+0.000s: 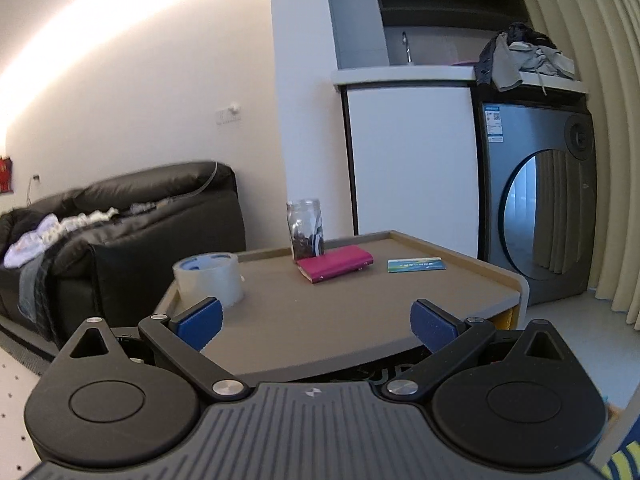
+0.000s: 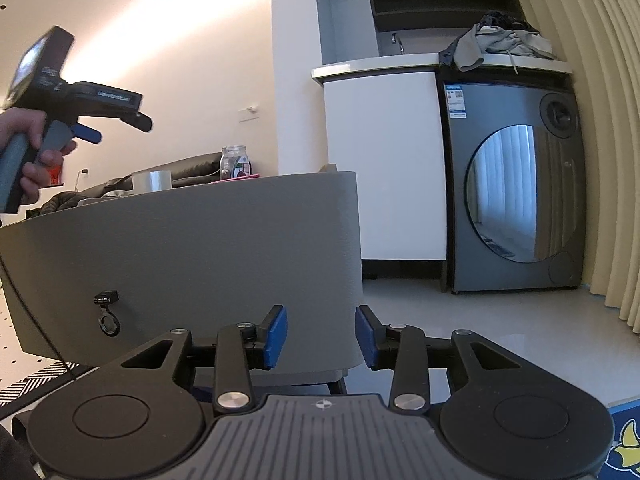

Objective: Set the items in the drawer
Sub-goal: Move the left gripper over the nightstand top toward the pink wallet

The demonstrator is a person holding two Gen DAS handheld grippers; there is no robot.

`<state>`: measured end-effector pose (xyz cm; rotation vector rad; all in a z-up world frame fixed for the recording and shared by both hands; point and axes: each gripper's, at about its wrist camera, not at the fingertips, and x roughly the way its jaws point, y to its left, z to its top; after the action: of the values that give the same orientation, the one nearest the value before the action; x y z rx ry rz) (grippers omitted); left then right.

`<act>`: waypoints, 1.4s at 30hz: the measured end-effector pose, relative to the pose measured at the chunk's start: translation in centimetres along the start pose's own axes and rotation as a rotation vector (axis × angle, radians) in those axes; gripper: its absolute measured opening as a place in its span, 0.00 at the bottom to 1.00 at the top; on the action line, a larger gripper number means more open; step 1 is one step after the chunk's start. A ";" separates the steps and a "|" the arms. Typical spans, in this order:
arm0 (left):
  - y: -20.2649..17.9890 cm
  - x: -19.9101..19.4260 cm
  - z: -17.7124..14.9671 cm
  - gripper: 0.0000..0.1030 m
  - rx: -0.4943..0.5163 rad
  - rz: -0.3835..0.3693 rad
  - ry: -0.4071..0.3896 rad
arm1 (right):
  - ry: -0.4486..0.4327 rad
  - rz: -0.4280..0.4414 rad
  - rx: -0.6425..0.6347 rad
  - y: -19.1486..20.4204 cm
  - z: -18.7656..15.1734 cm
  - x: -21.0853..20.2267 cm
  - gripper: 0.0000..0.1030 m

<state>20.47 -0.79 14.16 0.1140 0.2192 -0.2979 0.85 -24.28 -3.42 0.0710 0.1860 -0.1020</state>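
On the grey table top (image 1: 304,320) lie a roll of clear tape (image 1: 209,279), a pink wallet (image 1: 335,264), a blue-green card (image 1: 417,265) and a glass jar (image 1: 305,229). My left gripper (image 1: 316,326) hovers open over the table's near edge, nothing between its blue pads. My right gripper (image 2: 321,336) is lower, open, facing the grey drawer front (image 2: 192,264), which looks closed, with its small ring pull (image 2: 109,325). The left gripper (image 2: 86,120) appears up left in the right wrist view, held by a hand (image 2: 34,156). The tape (image 2: 152,181) and jar (image 2: 235,162) show above the drawer front.
A black sofa (image 1: 120,224) with clothes stands left of the table. A white cabinet (image 1: 412,160) and a washing machine (image 1: 536,208) with clothes on top stand behind. Cream curtains (image 1: 616,160) hang at the right. Pale floor (image 2: 480,320) lies to the right of the drawer.
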 end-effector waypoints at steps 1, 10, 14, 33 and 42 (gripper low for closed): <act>0.0 0.6 0.2 1.00 -0.004 -0.005 0.010 | -0.002 0.002 -0.001 0.0 -0.2 -0.1 0.40; -1.1 4.6 1.6 1.00 0.029 -0.006 0.040 | -0.021 0.021 -0.003 -0.4 -0.1 -0.1 0.41; -1.6 6.7 2.2 1.00 0.065 0.013 0.051 | -0.019 0.023 -0.002 -0.6 -0.2 0.0 0.42; -1.5 17.0 3.4 1.00 0.105 0.067 0.075 | 0.005 0.011 0.007 -1.6 -0.6 0.8 0.44; -1.3 19.5 3.8 1.00 0.127 0.068 0.069 | 0.003 0.017 0.010 -1.6 -0.7 0.9 0.46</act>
<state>38.97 -7.96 13.22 0.2566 0.2643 -0.2404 1.39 -25.94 -4.34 0.0823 0.1879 -0.0855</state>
